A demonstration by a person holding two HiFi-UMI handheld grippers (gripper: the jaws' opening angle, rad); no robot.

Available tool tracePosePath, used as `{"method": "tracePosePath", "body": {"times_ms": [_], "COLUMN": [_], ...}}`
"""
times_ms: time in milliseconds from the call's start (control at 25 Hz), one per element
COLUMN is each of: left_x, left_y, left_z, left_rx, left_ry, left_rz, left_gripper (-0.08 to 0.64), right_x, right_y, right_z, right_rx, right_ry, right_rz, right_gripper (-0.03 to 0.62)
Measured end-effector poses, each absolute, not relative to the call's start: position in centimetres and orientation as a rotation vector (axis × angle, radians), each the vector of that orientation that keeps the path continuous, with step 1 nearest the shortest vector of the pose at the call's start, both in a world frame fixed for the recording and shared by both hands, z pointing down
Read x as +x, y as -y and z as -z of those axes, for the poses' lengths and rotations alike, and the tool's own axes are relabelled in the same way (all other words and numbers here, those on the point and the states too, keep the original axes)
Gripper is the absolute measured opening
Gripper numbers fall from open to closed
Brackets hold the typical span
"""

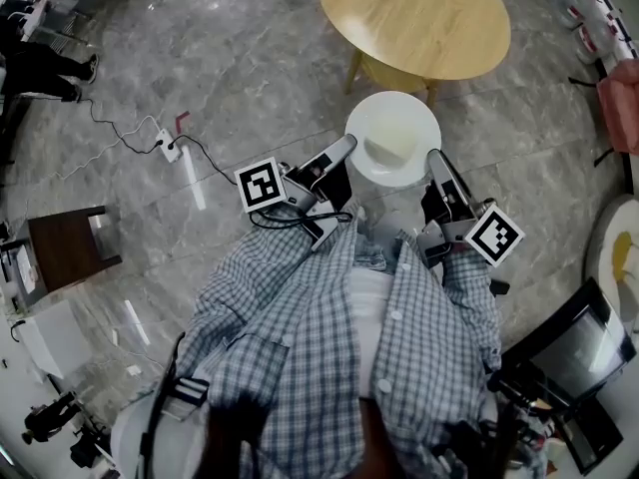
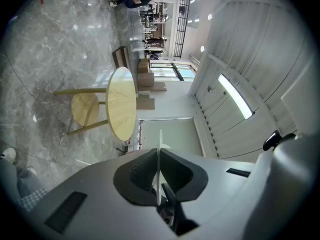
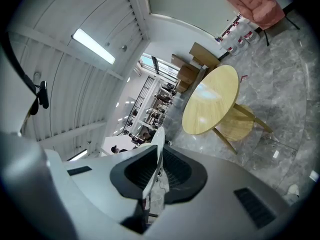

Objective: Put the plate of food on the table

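In the head view a white plate with a pale bit of food in it is held above the grey marble floor, just short of the round wooden table. My left gripper is shut on the plate's left rim and my right gripper on its right rim. The left gripper view shows the plate edge-on, pinched between the jaws of the left gripper, with the table ahead. In the right gripper view the plate's rim sits clamped in the right gripper, and the table lies beyond.
A lower wooden shelf shows under the tabletop. On the floor to the left lie a power strip with cables. A dark brown side table stands at far left, a pink seat at the right edge, and black equipment at lower right.
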State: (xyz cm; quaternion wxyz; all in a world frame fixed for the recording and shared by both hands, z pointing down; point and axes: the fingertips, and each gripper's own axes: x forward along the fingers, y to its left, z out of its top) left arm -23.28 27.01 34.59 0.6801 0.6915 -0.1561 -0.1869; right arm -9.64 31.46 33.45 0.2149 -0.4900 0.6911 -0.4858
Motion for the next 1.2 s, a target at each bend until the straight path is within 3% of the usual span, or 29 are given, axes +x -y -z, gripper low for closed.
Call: {"method": "tracePosePath", "body": {"times_ms": [1200], "left_x": [-22.91], "left_y": [-27.27], "left_z": [-35.19], "left_rx": [1.551], "left_ry": [0.308], "left_rz": [0.395], "left_gripper": [0.021], "right_x": [-9.39], "right_y": [-32.01], "right_z": [-34.24], "right_rx": [-1.419], "right_ry": [-1.889], "right_rz": [1.373], "right_gripper": [0.034]}}
